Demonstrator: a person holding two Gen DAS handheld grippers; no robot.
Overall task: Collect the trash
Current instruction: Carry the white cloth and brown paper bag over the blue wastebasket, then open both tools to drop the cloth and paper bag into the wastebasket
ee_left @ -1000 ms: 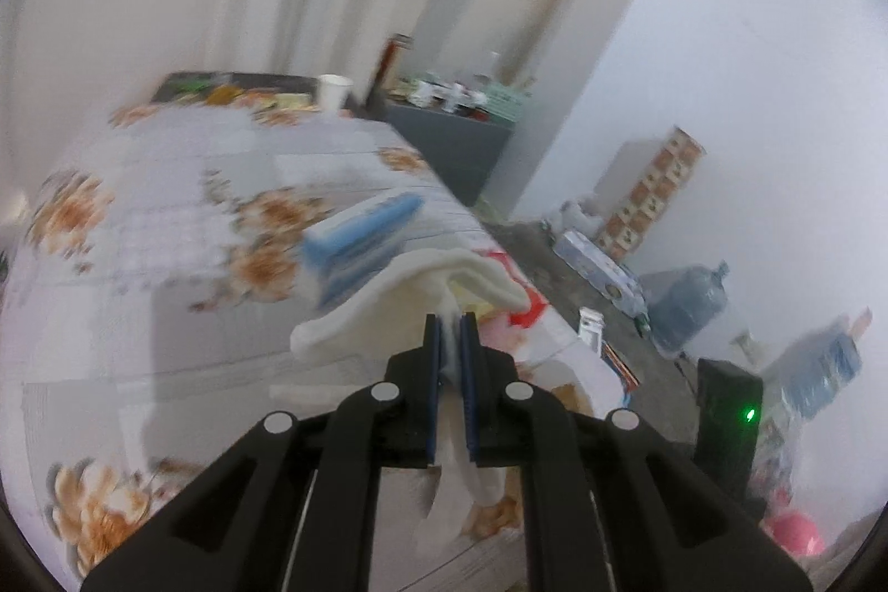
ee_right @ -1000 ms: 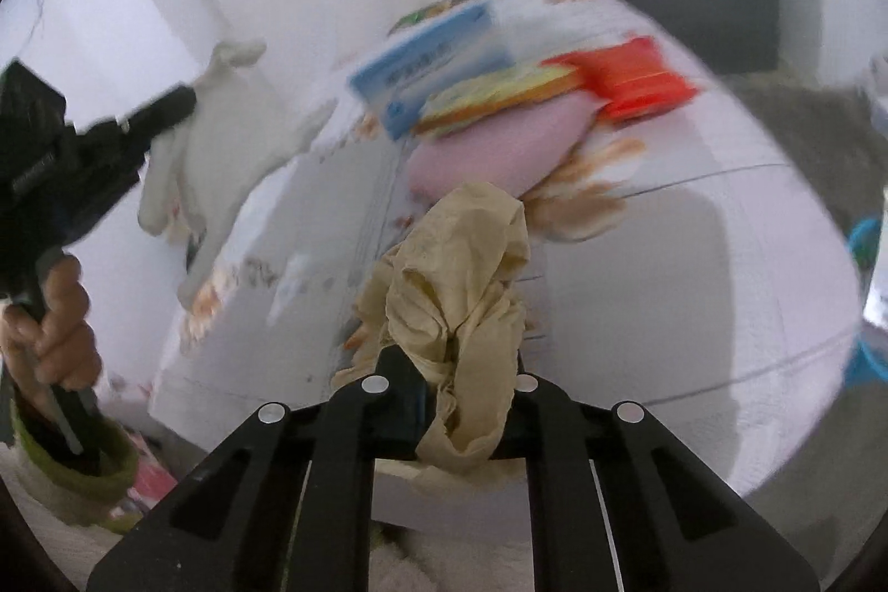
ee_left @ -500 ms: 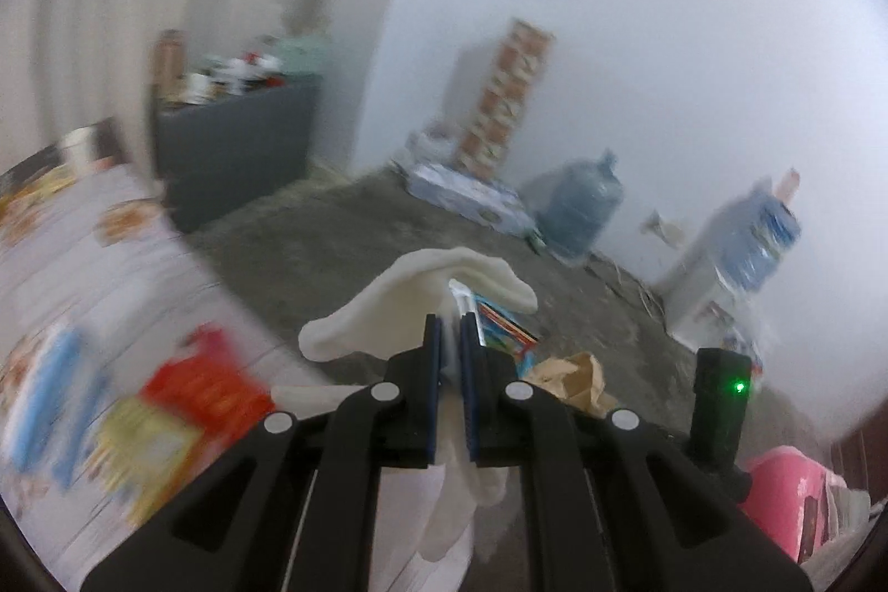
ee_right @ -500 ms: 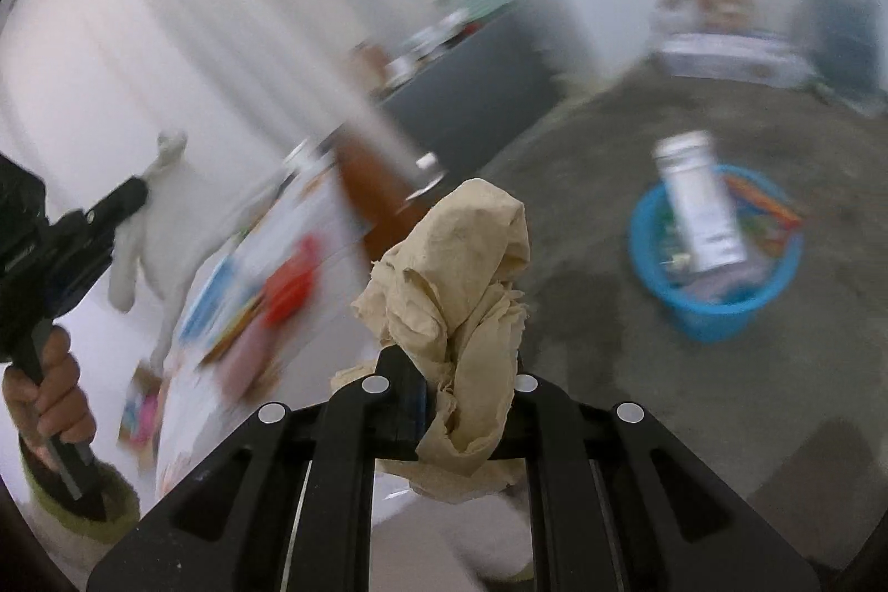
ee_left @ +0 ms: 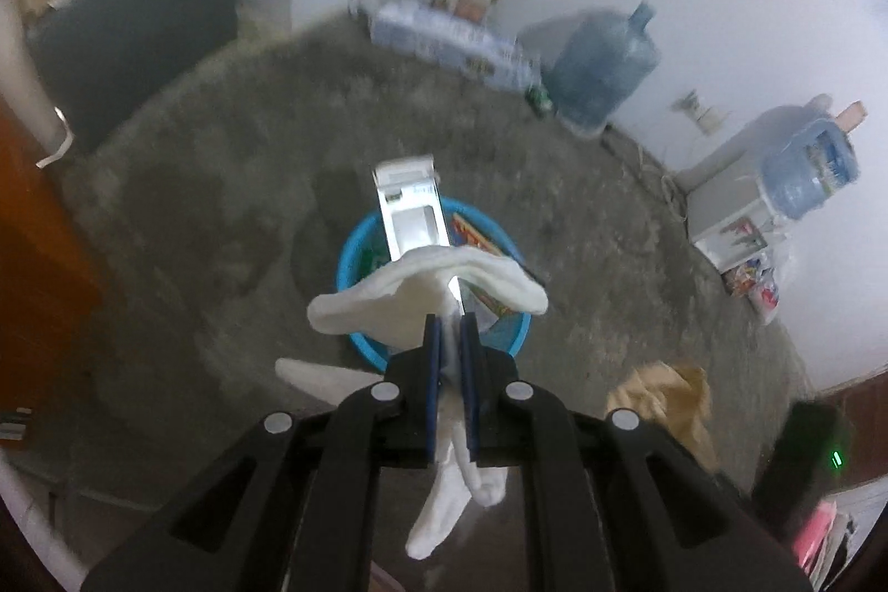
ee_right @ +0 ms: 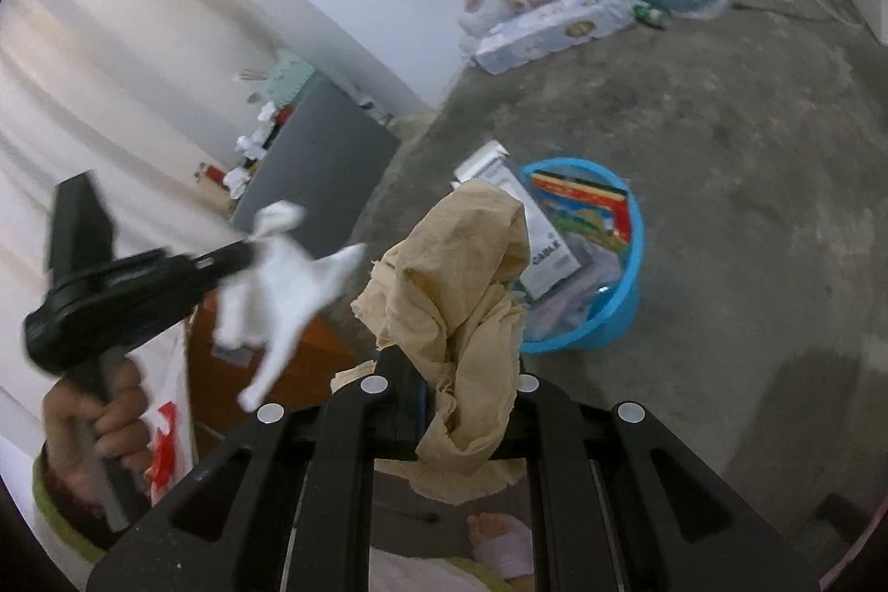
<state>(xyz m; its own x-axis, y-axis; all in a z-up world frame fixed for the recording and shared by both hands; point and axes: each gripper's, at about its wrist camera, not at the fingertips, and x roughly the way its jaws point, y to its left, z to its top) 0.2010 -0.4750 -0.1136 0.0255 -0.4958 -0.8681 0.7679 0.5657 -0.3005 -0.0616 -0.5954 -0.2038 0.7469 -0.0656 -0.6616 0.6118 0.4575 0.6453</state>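
Behind the white cloth (ee_left: 427, 292) that drapes over the left gripper (ee_left: 450, 337), much of the blue basin (ee_left: 355, 259) on the concrete floor (ee_left: 222, 203) is hidden; only its rim and a white carton (ee_left: 413, 214) standing in it show clearly, and the rest of its contents are hard to make out. Blur softens the far wall, where a water jug (ee_left: 602, 73) stands. The left gripper's jaws are nearly closed, pinching the white cloth, whose ends hang down on both sides. From the right wrist view, the right gripper (ee_right: 469, 392) clamps a crumpled beige cloth (ee_right: 460, 292) that covers its fingertips, so the gap cannot be read. The basin (ee_right: 627, 292) lies just beyond, to the right, holding the carton (ee_right: 533, 226) and colourful wrappers (ee_right: 583, 198).
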